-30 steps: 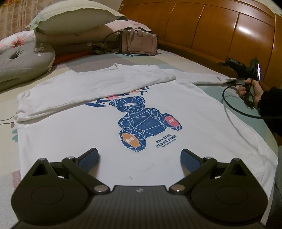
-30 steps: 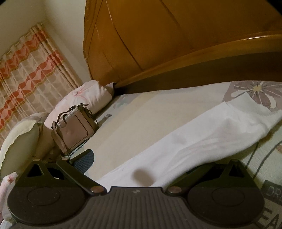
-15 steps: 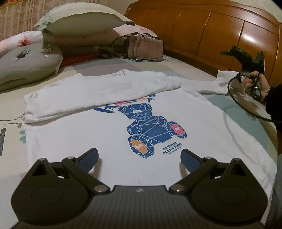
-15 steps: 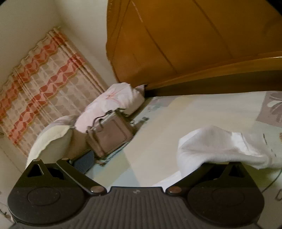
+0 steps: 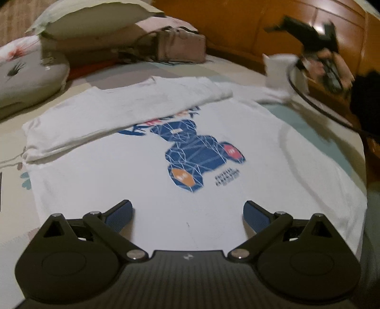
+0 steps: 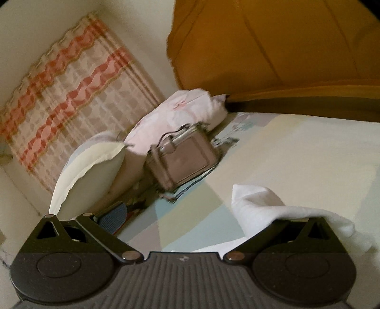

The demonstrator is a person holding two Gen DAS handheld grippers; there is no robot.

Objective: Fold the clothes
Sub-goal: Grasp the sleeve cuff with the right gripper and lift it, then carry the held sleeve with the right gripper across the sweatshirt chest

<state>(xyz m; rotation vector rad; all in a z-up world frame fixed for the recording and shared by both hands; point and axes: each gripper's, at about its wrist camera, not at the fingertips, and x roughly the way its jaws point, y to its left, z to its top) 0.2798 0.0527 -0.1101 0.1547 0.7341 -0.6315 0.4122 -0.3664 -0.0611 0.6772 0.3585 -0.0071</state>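
White shirt (image 5: 147, 180) spread flat on bed (image 5: 315, 118), blue bear print (image 5: 197, 154) facing up, one sleeve folded across chest. Beyond collar: handbag (image 5: 180, 47), pillows (image 5: 90, 16), grey cushion (image 5: 26, 78), wooden headboard (image 5: 249, 31). Left tool (image 5: 187, 216) hovering over hem, jaws wide apart, empty. Right tool (image 6: 190, 214) lifting other sleeve (image 6: 258, 206) clear of bed; whether clamped or merely draped over one finger, cannot tell.
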